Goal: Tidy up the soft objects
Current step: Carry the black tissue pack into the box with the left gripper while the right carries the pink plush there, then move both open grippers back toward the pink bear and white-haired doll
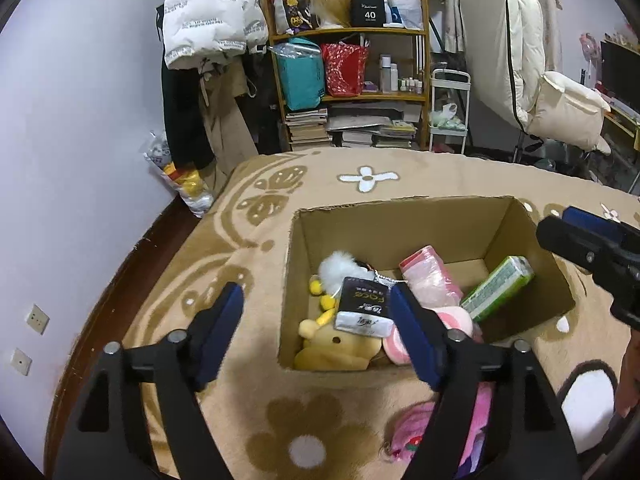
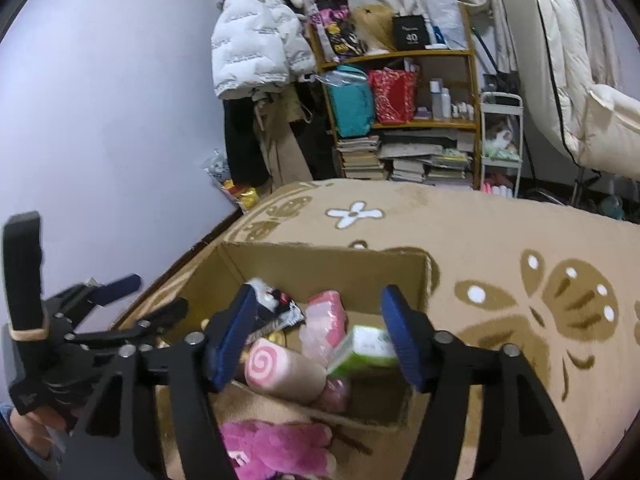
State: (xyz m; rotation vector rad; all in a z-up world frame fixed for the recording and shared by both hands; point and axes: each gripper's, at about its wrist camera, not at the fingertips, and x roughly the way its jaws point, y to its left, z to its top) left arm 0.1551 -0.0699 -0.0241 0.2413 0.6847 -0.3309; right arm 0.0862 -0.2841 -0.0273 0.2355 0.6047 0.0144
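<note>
Left wrist view: left gripper [image 1: 318,334] low in the frame, blue pads spread wide, nothing pressed between them. Black tissue pack [image 1: 362,308] seen in the gap, lying loose on top of the pile in the cardboard box [image 1: 400,222], no pad touching it. Beneath it, yellow plush bear [image 1: 340,350] at the box's near left corner; white fluffy toy [image 1: 340,270] just behind. Pink wrapped pack [image 1: 430,276] leaning at the box's centre, green tissue pack [image 1: 500,286] tilted against the right wall. Pink swirl roll cushion [image 1: 394,348] partly hidden behind the right pad. Pink plush toy [image 1: 416,432] outside the box, on the tan flowered blanket [image 1: 260,420], bottom centre of the frame.

Right wrist view: right gripper [image 2: 316,340] also spread wide, holding nothing; green pack just beside the inner face of its right pad, contact impossible to tell. Swirl cushion lying in the lower middle, between the pads but apart from them. Other gripper visible at the left edge, a hand [image 2: 36,428] below it. Shelf unit [image 2: 404,120] with books and bags in the upper background.
</note>
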